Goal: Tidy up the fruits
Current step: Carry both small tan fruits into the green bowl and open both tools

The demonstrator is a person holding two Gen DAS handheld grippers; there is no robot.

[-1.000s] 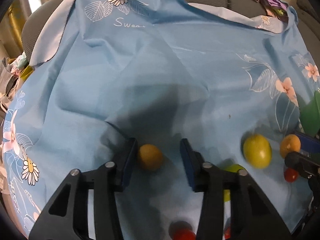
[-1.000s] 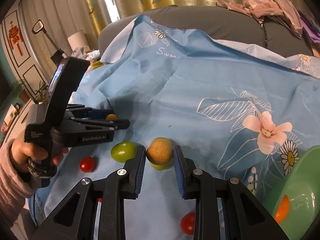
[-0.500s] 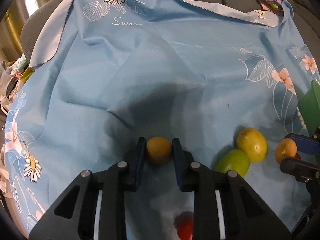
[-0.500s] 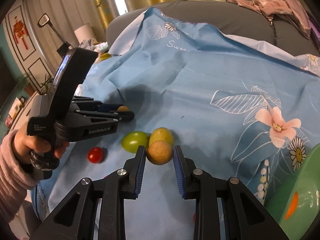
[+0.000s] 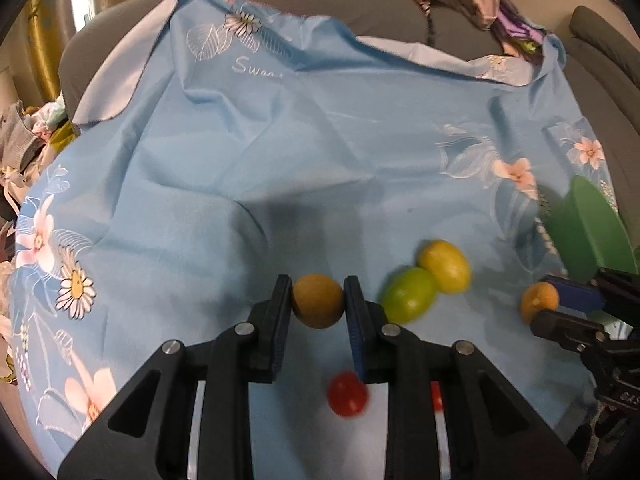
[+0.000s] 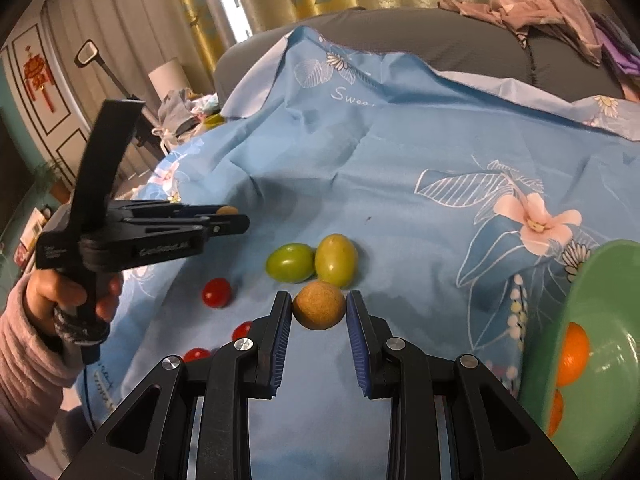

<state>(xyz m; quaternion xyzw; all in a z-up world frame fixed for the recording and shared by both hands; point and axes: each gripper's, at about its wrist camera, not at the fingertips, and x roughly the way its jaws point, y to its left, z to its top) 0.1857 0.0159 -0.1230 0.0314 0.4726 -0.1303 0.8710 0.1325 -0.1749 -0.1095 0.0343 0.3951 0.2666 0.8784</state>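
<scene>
On a blue flowered cloth (image 6: 400,184), the left gripper (image 5: 318,300) is clamped on a tan round fruit (image 5: 318,300), left of the green bowl (image 6: 592,340). The right gripper (image 6: 319,307), nearer the bowl, pinches another tan fruit (image 6: 319,307). Two green fruits (image 6: 290,263) lie beyond it. Both pickups look complete; next comes carrying each fruit rightward over the bowl's rim and releasing.

Brown fruit (image 6: 318,306) between gripper pads (image 6: 283,328)
</scene>
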